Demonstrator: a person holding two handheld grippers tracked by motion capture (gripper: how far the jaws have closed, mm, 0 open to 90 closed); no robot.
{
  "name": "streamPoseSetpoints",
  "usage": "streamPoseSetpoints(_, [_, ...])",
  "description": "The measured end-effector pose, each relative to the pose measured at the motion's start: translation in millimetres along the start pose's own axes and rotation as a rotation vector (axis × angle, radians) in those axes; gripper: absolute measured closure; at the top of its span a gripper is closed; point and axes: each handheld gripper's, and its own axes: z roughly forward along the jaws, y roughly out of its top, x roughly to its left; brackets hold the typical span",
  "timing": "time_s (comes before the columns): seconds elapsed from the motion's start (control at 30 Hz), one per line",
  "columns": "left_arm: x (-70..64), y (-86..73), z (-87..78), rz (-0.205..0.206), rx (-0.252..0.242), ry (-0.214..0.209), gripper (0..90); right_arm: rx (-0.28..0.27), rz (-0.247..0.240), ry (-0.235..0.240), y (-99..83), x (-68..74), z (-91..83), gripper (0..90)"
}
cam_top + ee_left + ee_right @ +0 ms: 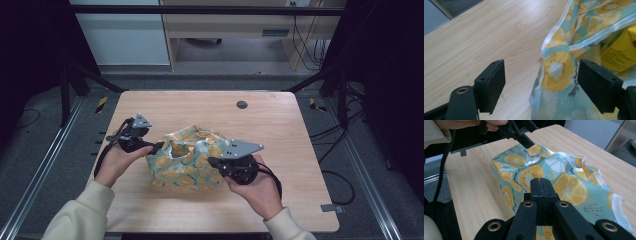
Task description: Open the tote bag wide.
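Observation:
A teal bag [187, 162] printed with orange citrus slices lies crumpled at the middle of the wooden table [280, 125]. A yellow box [619, 51] shows through the bag's open mouth. My left gripper [158, 146] is at the bag's left rim and open. In the left gripper view, the bag's white-banded edge [554, 65] hangs between the left gripper's [541, 68] jaws, nearer the right one. My right gripper [212, 161] is at the bag's right side. In the right gripper view, the right gripper [541, 181] is shut, pinching the bag [571, 187]. The left gripper [524, 140] shows beyond it.
A round grommet [242, 104] sits near the table's far edge. A small grey clip [331, 207] is at the near right corner. Cables trail from both grippers toward the person. Bare wood surrounds the bag on all sides.

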Motion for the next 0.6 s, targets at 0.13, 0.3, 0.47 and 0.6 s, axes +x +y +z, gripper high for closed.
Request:
streamPoseSetpoints(0.13, [-4.7, 9.8, 14.9, 0.019, 0.042, -0.03, 20.0, 0.008, 0.007, 0.006, -4.0, 0.2, 0.9, 90.0])
streamPoseSetpoints(0.3, [-8.9, 15.4, 33.1, 0.038, 0.111, -0.014, 23.1, 0.013, 0.009, 0.014, -6.4, 0.4, 1.8, 90.0])
streamPoseSetpoints(0.47, [-12.6, 18.5, 41.1, 0.073, 0.168, -0.011, 52.3, 0.017, 0.007, 0.022, -8.5, 0.7, 2.7, 90.0])
streamPoseSetpoints(0.6, [-14.8, 21.0, 32.6, 0.082, 0.128, -0.013, 78.1, 0.018, 0.012, 0.018, -11.4, 1.2, 1.8, 90.0])
